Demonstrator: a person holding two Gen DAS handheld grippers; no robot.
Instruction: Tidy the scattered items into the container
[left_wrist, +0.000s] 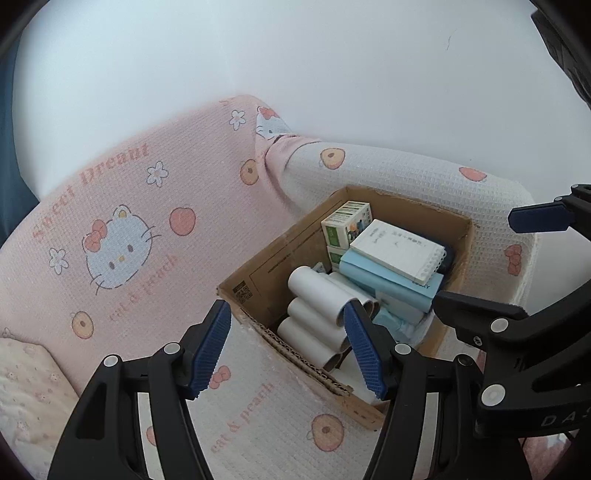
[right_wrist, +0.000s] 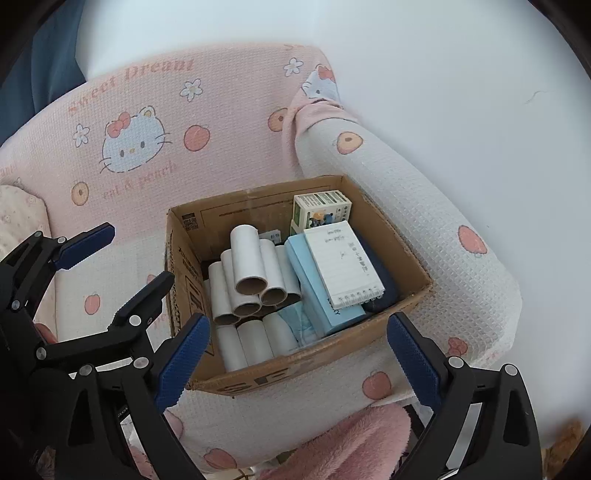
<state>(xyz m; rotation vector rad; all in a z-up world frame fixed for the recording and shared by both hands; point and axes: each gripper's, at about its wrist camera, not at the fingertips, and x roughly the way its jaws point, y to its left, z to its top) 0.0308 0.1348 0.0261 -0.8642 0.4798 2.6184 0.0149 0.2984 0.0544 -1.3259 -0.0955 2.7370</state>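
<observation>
An open cardboard box (right_wrist: 402, 295) sits on a sofa seat against the armrest; it also shows in the left wrist view (left_wrist: 266, 266). Inside lie several white cardboard tubes (right_wrist: 251, 273), a white spiral notepad (right_wrist: 343, 262) on a light blue box (right_wrist: 317, 295), and small green and white cartons (right_wrist: 321, 206). My left gripper (left_wrist: 288, 347) is open and empty above the box's near left corner. My right gripper (right_wrist: 299, 354) is open and empty above the box's front wall. Each gripper shows in the other's view, the left gripper (right_wrist: 129, 254) and the right gripper (left_wrist: 487, 258).
The sofa has a pink and white cat-print cover (right_wrist: 155, 122) and a padded armrest (right_wrist: 424, 206) right of the box. A cream cushion (left_wrist: 26, 387) lies at the left. A pink fluffy fabric (right_wrist: 354, 443) lies below the seat front. A white wall stands behind.
</observation>
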